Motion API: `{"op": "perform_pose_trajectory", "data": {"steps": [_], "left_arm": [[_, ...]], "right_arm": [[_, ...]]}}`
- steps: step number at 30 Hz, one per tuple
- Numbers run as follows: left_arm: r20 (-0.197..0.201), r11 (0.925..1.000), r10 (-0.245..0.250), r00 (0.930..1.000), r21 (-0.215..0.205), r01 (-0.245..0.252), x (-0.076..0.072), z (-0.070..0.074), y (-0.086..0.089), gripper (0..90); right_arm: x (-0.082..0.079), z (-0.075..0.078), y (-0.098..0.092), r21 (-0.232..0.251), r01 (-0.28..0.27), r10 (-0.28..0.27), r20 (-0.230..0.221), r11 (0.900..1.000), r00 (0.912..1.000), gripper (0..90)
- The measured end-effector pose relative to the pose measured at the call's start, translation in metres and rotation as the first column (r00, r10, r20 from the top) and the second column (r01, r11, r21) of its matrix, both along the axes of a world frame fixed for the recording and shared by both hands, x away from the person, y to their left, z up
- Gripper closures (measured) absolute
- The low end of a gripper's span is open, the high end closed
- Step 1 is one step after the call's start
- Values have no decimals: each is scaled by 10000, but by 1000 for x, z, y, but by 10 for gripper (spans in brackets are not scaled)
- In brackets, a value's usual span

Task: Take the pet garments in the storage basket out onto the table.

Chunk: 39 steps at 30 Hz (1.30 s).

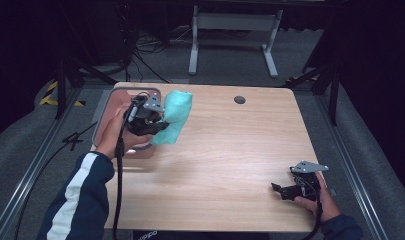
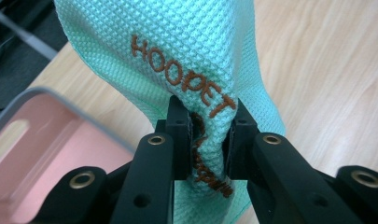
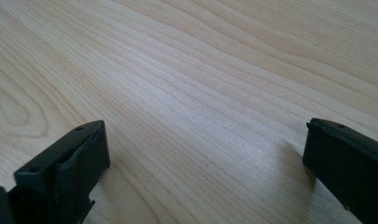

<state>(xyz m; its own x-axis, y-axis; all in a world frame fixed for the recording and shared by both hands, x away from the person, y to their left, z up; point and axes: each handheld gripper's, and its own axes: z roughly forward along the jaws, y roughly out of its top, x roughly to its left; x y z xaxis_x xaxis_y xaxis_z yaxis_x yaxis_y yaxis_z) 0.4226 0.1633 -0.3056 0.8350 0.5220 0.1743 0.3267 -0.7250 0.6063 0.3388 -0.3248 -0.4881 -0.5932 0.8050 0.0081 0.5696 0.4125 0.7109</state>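
A mint-green waffle-weave cloth with brown lettering, beside a pink tray with a grey rim, on a pale wood-grain table.

Cloth lettering below "HOOPET" unreadable, pinched inside left tool. Tray cut by frame edge, left of tool.

The mint-green cloth had a bumpy waffle weave, matt, with brown stitched lettering. The pale wooden table looked smooth, with fine grain and a soft sheen. The pink plastic tray seemed smooth with a grey rim. The left gripper was matt black plastic with brass-coloured inserts.
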Motion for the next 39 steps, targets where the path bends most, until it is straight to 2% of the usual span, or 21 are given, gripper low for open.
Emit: {"op": "perform_pose_trajectory", "data": {"steps": [5, 17, 20, 22, 23, 26, 29, 32, 39], "left_arm": [[-242, 9977, -613, 9978, 261, 619, 1, -12, -25, 761], [-723, 9929, -1122, 9910, 306, 1147, 4, -31, -56, 761], [-927, 9902, -1286, 9874, 434, 1330, 6, -40, -65, 760], [-983, 9906, -1248, 9873, 448, 1296, 6, -45, -69, 760], [-1145, 9884, -1331, 9845, 583, 1405, 7, -47, -71, 760], [-1289, 9866, -1363, 9822, 720, 1464, 8, -57, -78, 758], [-1453, 9864, -1346, 9802, 743, 1465, 9, -62, -82, 756], [-1655, 9820, -1532, 9742, 847, 1688, 10, -71, -88, 753], [-2126, 9792, -1586, 9642, 914, 1812, 7, -91, -103, 737]], "right_arm": [[0, 0, 0, 1, 2, -2, -5, 10000, 10000, 7], [0, 0, 0, -9, 0, 0, -2, 10000, 10000, 7], [0, 0, 0, -8, 0, 0, 0, 10000, 10000, 7], [0, 0, 0, -10, -3, 3, 0, 10000, 10000, 7], [0, 0, 0, -6, 1, -1, -5, 10000, 10000, 7], [0, 0, 0, -9, -1, 1, -2, 10000, 10000, 7], [0, 0, 0, -10, -2, 2, 1, 10000, 10000, 7], [0, 0, 0, -8, -2, 2, -1, 10000, 10000, 7], [0, 0, 0, -8, -1, 1, -2, 10000, 10000, 7]]}}
